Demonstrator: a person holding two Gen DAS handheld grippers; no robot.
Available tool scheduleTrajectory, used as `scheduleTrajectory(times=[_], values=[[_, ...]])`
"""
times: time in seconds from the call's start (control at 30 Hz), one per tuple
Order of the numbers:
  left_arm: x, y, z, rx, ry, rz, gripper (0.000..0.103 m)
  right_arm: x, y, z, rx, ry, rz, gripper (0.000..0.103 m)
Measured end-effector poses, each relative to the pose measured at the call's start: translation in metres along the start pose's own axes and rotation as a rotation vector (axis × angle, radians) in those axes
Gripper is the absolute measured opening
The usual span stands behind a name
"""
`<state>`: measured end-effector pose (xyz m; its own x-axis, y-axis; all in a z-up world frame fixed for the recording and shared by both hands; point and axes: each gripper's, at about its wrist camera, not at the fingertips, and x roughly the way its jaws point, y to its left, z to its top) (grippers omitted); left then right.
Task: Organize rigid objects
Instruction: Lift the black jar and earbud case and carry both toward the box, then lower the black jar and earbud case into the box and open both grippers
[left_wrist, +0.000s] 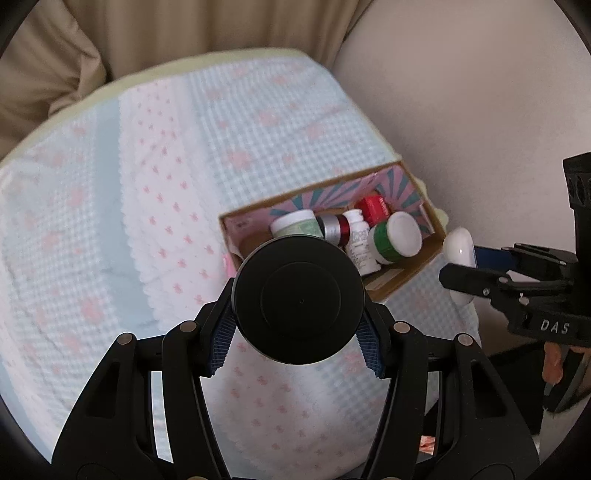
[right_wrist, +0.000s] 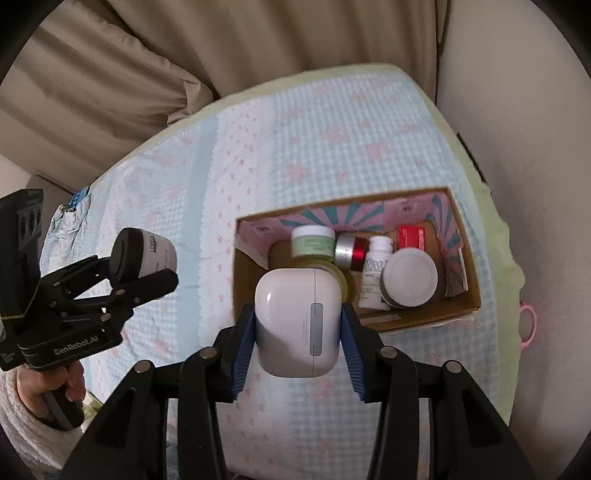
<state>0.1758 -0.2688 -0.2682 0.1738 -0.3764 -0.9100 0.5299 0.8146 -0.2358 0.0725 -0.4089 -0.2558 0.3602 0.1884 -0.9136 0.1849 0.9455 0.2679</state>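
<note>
The left tongs (left_wrist: 299, 343) are clamped on a jar with a black lid (left_wrist: 299, 301), the blue pads (left_wrist: 223, 341) pressing its sides; from the right wrist view the same jar (right_wrist: 146, 254) shows a pale body with dark lettering. The right tongs (right_wrist: 297, 350) grip a white rounded case (right_wrist: 297, 325) with a grey strip on its face, held between blue pads (right_wrist: 243, 347). Both are held above a worktop covered by a blue-and-pink checked cloth (left_wrist: 110, 229), just beside an open cardboard box (right_wrist: 469, 258) with a pink and teal lining. Inside the box lie several things close together — a white tub with a green label (right_wrist: 313, 242), a red and silver tube (right_wrist: 352, 253), a small white bottle (right_wrist: 375, 273), a red carton (right_wrist: 410, 236) and a white-lidded jar with a green band (right_wrist: 410, 278). A hand (right_wrist: 48, 387) in a fluffy white sleeve holds the left tool's handle. Beige curtains (right_wrist: 184, 55) hang behind the worktop.
</note>
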Motion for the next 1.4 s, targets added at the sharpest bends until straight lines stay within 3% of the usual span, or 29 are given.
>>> scheduleTrajectory(times=[0.37,0.53,0.83,0.87,0.93,0.97,1.0,1.07,1.23,1.4], values=[[0.088,0.009,0.019,-0.039,0.158,0.062,0.054,0.076,-0.033,0.002,-0.044,0.137,0.07,0.041],[0.129,0.015,0.027,-0.003,0.219,0.113,0.054,0.113,-0.04,0.008,-0.066,0.186,0.087,0.041],[0.168,0.014,0.031,0.076,0.299,0.122,0.054,0.155,-0.039,0.014,-0.067,0.239,0.103,0.041],[0.168,0.013,0.032,0.077,0.304,0.113,0.056,0.157,-0.038,0.014,-0.07,0.243,0.106,0.041],[0.165,0.012,0.034,0.082,0.306,0.09,0.083,0.161,-0.035,0.014,-0.077,0.244,0.113,0.041],[0.162,0.01,0.034,0.085,0.299,0.061,0.103,0.163,-0.033,0.014,-0.078,0.251,0.112,0.047],[0.157,0.008,0.035,0.082,0.29,0.012,0.103,0.165,-0.032,0.013,-0.079,0.259,0.106,0.07],[0.151,0.006,0.035,0.087,0.293,0.023,0.103,0.165,-0.027,0.011,-0.089,0.256,0.074,0.103],[0.148,0.004,0.033,0.111,0.299,0.066,0.103,0.158,-0.025,0.002,-0.055,0.221,0.012,0.103],[0.143,0.009,0.03,0.09,0.29,0.073,0.103,0.154,-0.024,-0.005,-0.03,0.215,0.012,0.103]])
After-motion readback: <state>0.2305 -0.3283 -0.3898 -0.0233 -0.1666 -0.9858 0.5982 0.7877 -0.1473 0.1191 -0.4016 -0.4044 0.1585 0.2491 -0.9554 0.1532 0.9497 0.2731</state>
